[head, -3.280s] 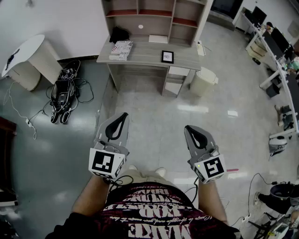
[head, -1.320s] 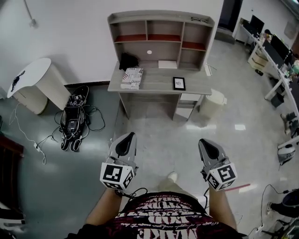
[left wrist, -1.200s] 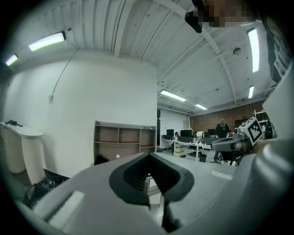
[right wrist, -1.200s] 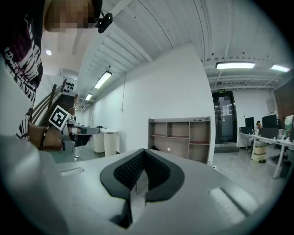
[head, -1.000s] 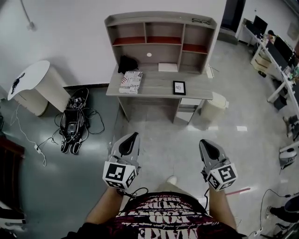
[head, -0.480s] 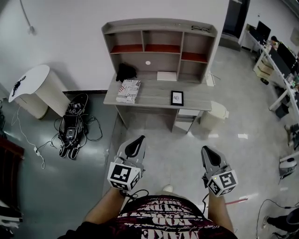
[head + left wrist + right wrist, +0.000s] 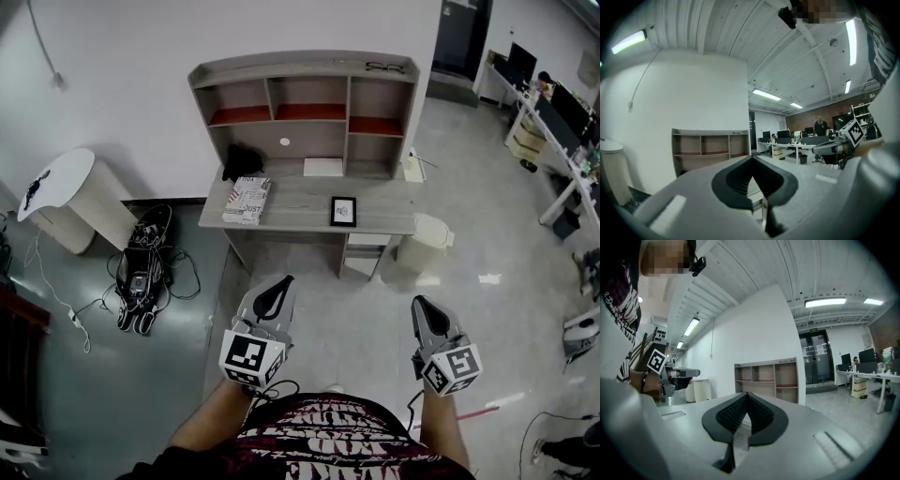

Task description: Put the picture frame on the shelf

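Both tongs are parked low in the head view, left gripper [image 7: 277,282] and right gripper [image 7: 421,306]. Each has its jaws pressed together on nothing, I'd guess because nothing's within reach to grab yet. The picture frame [image 7: 343,211] sits on the desk [image 7: 291,208] around frame centre, under the shelf [image 7: 302,112] cubbies. It's well apart from both tongs, above and roughly between them.
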Demonstrator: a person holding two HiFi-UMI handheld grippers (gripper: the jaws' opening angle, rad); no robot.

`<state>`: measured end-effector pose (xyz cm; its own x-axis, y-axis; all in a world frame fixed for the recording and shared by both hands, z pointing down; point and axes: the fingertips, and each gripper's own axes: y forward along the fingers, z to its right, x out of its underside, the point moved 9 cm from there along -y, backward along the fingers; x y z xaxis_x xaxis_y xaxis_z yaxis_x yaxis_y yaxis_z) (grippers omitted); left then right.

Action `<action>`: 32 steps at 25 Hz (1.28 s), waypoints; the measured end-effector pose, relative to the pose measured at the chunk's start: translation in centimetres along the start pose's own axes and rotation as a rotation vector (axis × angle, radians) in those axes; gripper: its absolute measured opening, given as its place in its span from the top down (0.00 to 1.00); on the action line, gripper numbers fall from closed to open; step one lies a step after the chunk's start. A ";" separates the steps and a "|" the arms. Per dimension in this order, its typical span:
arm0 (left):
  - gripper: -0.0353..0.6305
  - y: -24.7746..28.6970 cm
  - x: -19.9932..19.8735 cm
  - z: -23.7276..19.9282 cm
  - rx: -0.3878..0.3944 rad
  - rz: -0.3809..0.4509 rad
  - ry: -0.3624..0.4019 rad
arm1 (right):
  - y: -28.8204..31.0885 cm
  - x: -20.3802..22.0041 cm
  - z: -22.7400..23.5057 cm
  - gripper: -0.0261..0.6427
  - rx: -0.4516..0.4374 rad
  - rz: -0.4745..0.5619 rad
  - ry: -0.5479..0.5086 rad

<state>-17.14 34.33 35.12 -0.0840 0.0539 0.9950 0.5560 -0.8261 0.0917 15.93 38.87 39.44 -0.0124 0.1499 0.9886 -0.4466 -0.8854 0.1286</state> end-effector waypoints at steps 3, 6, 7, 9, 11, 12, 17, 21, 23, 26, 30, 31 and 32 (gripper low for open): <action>0.95 0.8 -0.2 0.9 0.009 0.002 0.002 | -0.2 0.0 1.0 0.92 -0.008 0.004 -0.003; 0.95 0.8 0.0 1.6 0.019 0.000 0.010 | -0.3 0.5 1.6 0.92 -0.014 -0.003 -0.005; 0.95 0.6 0.2 1.6 0.017 -0.004 0.011 | -0.3 0.7 1.7 0.92 -0.013 -0.006 0.001; 0.95 0.2 0.6 1.3 0.000 -0.016 0.004 | -0.2 1.0 1.6 0.92 -0.018 -0.010 0.015; 0.95 -0.3 1.2 0.8 -0.019 -0.033 -0.013 | -0.1 1.4 1.2 0.92 -0.030 -0.021 0.021; 0.95 -0.4 1.4 0.6 -0.026 -0.041 -0.022 | 0.0 1.6 1.0 0.92 -0.036 -0.027 0.022; 0.95 -0.7 1.7 -0.1 -0.038 -0.030 -0.041 | -0.1 2.0 0.6 0.92 -0.015 -0.028 0.036; 0.95 -0.1 1.9 -1.0 -0.038 -0.008 -0.039 | 0.1 2.6 0.5 0.92 0.014 -0.036 0.047; 0.95 0.5 1.9 -1.7 -0.030 -0.013 -0.017 | 0.8 2.4 0.5 0.92 0.025 -0.037 0.044; 0.95 1.4 1.7 -3.0 -0.038 -0.020 0.005 | 2.7 1.6 0.4 0.92 0.019 -0.037 0.033; 0.95 2.5 1.7 -5.2 -0.028 -0.022 -0.011 | 5.5 0.7 -0.2 0.92 0.003 -0.033 0.016; 0.95 2.9 1.8 -5.8 -0.024 -0.025 -0.014 | 6.3 0.6 -0.3 0.92 0.001 -0.032 0.017; 0.95 3.1 1.9 -6.4 -0.023 -0.030 -0.017 | 7.0 0.7 -0.4 0.92 -0.002 -0.034 0.021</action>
<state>-20.87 28.25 37.03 -0.0858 0.0883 0.9924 0.5339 -0.8369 0.1206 12.43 32.95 40.96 -0.0157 0.1892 0.9818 -0.4485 -0.8790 0.1623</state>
